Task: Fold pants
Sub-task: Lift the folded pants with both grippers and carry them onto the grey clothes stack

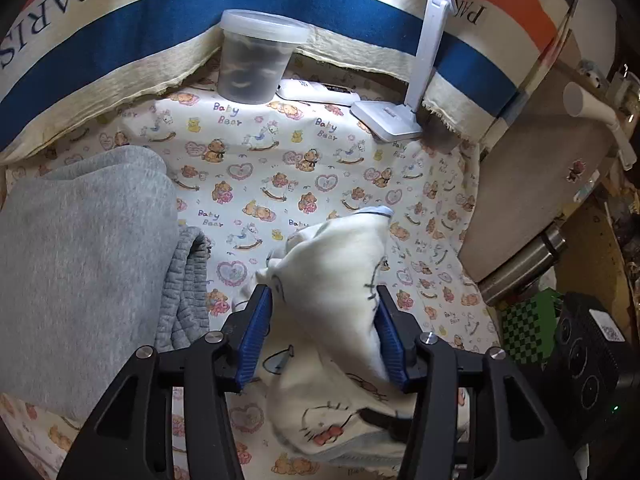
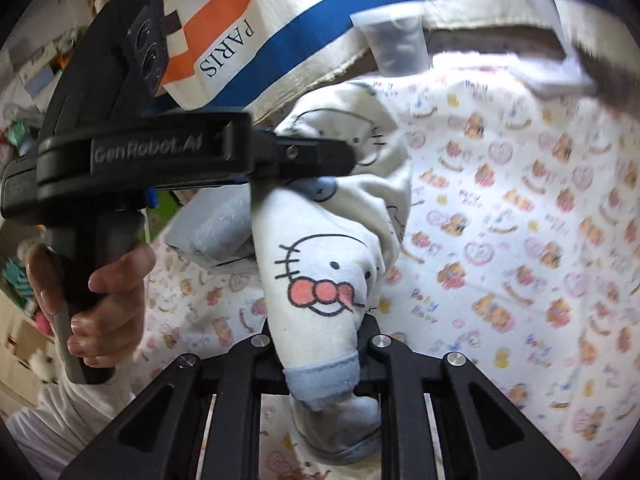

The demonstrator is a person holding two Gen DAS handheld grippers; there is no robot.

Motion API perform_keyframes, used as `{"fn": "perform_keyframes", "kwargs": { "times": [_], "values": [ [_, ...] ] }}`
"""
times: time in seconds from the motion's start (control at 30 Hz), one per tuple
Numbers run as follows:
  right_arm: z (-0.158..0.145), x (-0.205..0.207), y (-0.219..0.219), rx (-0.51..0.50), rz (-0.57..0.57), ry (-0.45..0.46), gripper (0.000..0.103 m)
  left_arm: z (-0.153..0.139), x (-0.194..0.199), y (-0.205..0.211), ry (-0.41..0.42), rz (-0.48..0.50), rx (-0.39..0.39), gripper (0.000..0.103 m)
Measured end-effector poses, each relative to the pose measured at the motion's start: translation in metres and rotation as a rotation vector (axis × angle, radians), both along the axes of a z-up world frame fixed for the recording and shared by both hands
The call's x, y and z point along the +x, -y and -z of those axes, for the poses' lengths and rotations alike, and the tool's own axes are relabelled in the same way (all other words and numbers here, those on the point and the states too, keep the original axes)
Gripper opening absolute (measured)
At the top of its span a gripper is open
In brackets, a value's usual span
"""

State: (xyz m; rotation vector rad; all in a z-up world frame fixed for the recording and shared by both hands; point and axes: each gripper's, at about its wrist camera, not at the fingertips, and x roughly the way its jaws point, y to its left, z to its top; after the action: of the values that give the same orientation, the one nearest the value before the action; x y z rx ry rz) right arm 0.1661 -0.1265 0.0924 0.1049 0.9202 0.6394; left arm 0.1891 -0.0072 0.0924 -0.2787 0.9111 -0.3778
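Note:
Cream-white pants (image 1: 336,264) with cat faces, a red bow and light blue cuffs are bunched up above the bear-print sheet (image 1: 280,160). My left gripper (image 1: 322,294) is open, its blue pads (image 1: 256,336) standing apart with a fold of the pants between them. In the right wrist view the pants (image 2: 320,264) hang from that left gripper (image 2: 340,156), which a hand (image 2: 104,280) holds at the upper left. My right gripper (image 2: 316,332) is shut on the lower leg just above the blue cuff (image 2: 320,376); the cloth hides its fingertips.
Folded grey garments (image 1: 80,240) lie at the left. At the back stand a lidded clear tub (image 1: 256,60) and a white desk lamp (image 1: 392,120) before a striped PARIS cloth (image 1: 160,20). A steel flask (image 1: 524,264) and a black device (image 1: 580,360) sit at the right.

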Motion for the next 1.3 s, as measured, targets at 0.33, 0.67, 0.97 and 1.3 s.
{"fn": "perform_keyframes", "kwargs": {
  "times": [0.33, 0.67, 0.97, 1.3],
  "values": [
    [-0.032, -0.012, -0.026, -0.396, -0.031, 0.107, 0.017, 0.011, -0.016, -0.030, -0.032, 0.032, -0.074, 0.050],
    [-0.050, -0.014, -0.070, -0.369, -0.098, 0.122, 0.017, -0.011, -0.044, -0.086, -0.013, -0.078, -0.126, 0.009],
    [-0.081, 0.013, -0.155, -0.148, -0.242, 0.074, 0.017, -0.055, -0.061, -0.182, 0.031, -0.278, -0.024, 0.009],
    [-0.081, 0.058, -0.236, 0.069, -0.288, -0.022, 0.017, -0.092, -0.028, -0.230, 0.101, -0.381, 0.179, 0.009]
  ]
}}
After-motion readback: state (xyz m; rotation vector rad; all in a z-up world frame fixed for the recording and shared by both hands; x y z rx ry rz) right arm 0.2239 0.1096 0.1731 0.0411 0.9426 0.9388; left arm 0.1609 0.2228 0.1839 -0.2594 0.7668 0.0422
